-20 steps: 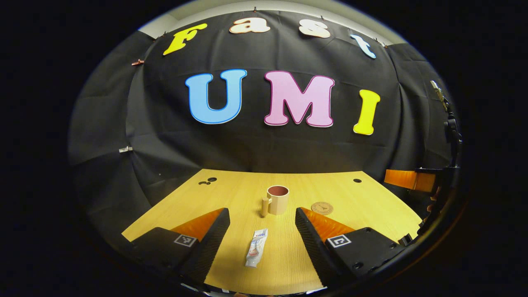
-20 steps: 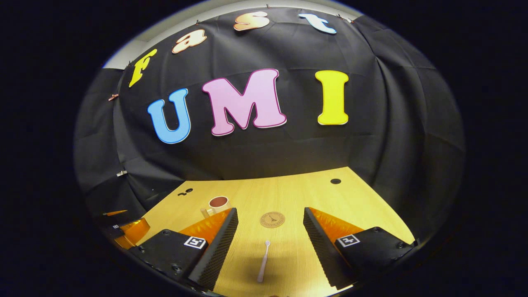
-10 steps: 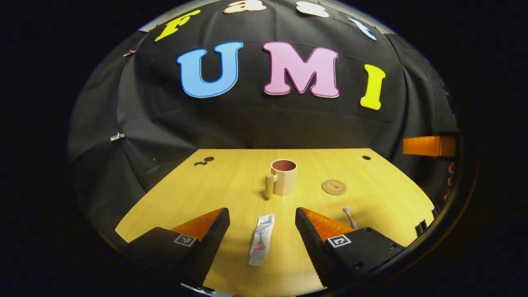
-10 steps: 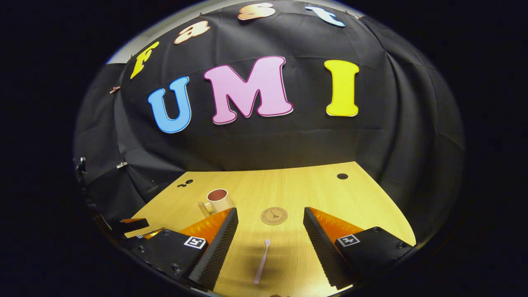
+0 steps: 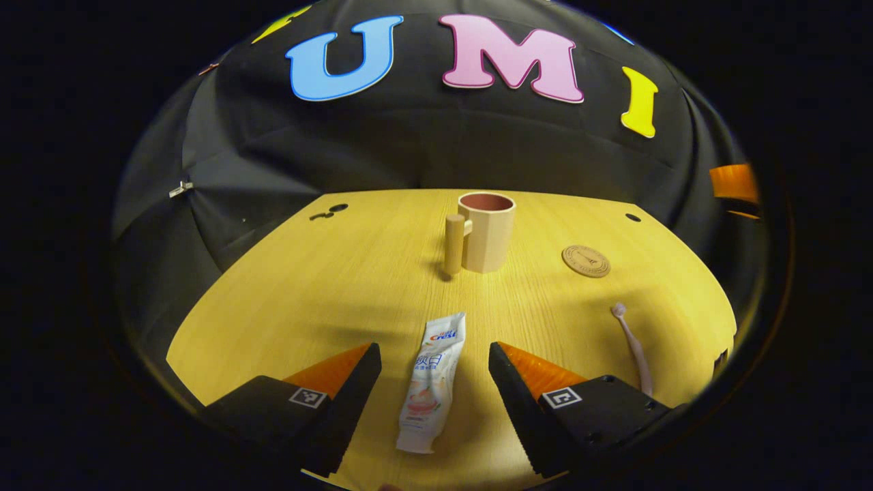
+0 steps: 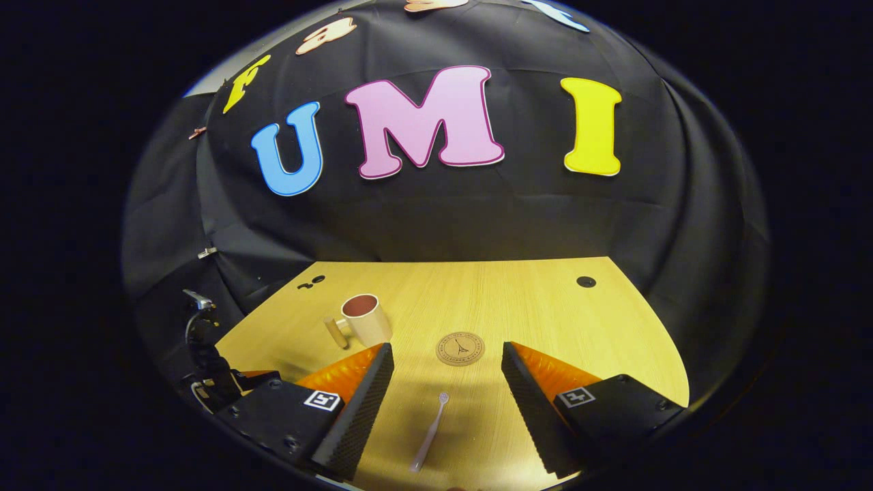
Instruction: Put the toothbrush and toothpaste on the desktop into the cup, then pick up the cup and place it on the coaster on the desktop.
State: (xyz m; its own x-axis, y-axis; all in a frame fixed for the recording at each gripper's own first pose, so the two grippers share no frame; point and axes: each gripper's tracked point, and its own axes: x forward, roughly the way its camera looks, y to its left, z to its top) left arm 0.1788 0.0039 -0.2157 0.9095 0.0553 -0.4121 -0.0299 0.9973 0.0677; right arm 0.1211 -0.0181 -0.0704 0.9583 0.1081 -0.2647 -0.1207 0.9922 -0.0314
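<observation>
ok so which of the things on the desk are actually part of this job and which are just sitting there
Part of the job:
- white toothpaste tube, lying flat between the left gripper fingers
- pale pink toothbrush, lying between the right gripper fingers
- beige faceted cup with a peg handle, upright, empty
- round brown coaster, bare

Just there:
- dark round holes in the wooden desktop

I see a yellow wood-grain table [image 5: 327,286], a beige cup [image 5: 485,232] with dark red inside, a white toothpaste [image 5: 431,383] tube with blue and pink print, a pale pink toothbrush [image 6: 428,432], a tan coaster [image 6: 460,348] with a dark emblem.
</observation>
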